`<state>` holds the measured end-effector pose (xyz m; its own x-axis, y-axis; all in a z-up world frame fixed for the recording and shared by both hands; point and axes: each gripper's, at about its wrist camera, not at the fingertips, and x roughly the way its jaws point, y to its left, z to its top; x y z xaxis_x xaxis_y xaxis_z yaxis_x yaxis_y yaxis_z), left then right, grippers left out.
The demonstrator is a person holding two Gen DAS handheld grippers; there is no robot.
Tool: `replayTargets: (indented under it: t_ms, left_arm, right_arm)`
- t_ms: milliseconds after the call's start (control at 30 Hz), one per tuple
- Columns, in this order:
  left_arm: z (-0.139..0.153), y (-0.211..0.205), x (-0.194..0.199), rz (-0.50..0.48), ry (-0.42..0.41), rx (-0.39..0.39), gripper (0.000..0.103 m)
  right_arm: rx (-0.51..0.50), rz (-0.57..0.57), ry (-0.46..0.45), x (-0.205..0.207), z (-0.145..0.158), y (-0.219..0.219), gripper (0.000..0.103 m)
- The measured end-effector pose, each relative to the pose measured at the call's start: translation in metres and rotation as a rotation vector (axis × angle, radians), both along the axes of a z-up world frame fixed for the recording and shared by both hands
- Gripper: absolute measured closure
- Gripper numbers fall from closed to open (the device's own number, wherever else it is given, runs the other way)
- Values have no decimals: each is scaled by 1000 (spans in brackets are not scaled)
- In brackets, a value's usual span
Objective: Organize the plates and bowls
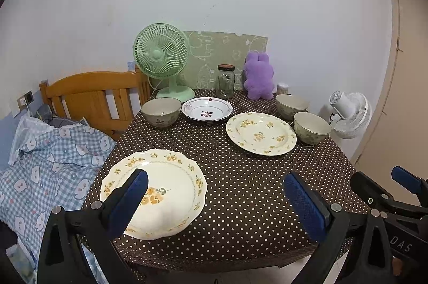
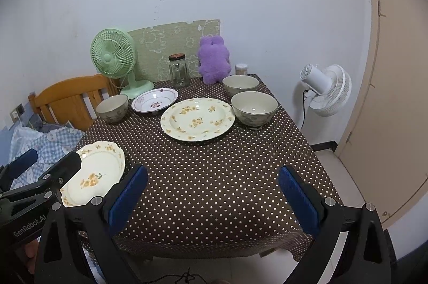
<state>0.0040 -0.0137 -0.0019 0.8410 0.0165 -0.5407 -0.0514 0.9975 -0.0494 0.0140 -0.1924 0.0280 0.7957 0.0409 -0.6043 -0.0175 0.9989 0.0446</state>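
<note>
On the dotted tabletop (image 2: 214,177), left to right: scalloped yellow-flowered plate (image 1: 160,193) at the near left corner, lone bowl (image 1: 161,112) beside pink-rimmed dish (image 1: 206,108), round flowered plate (image 1: 260,133), then two bowls (image 2: 253,107) touching at the right edge. Left tongs (image 1: 214,206) spread wide, one finger above the scalloped plate, gripping nothing. Right tongs (image 2: 212,198) likewise wide apart above bare cloth.

Plates (image 1: 261,134), bowls (image 1: 161,112) on dotted tablecloth (image 1: 240,190)

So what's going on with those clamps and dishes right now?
Left gripper and right gripper open, empty. Plates and bowls unstacked on table. Nothing in the way.
</note>
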Motion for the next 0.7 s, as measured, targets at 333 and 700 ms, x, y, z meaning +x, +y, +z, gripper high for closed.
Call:
replayTargets:
  t_ms: [333,700]
  left_arm:
    - [1,0,0,-5,4,-2,2]
    - [1,0,-2,0,3,-11,2]
  right_arm:
    - [-2,-8,-5,-3,0,-2,4]
    - [-9,-4,-2,-3,2,0,4]
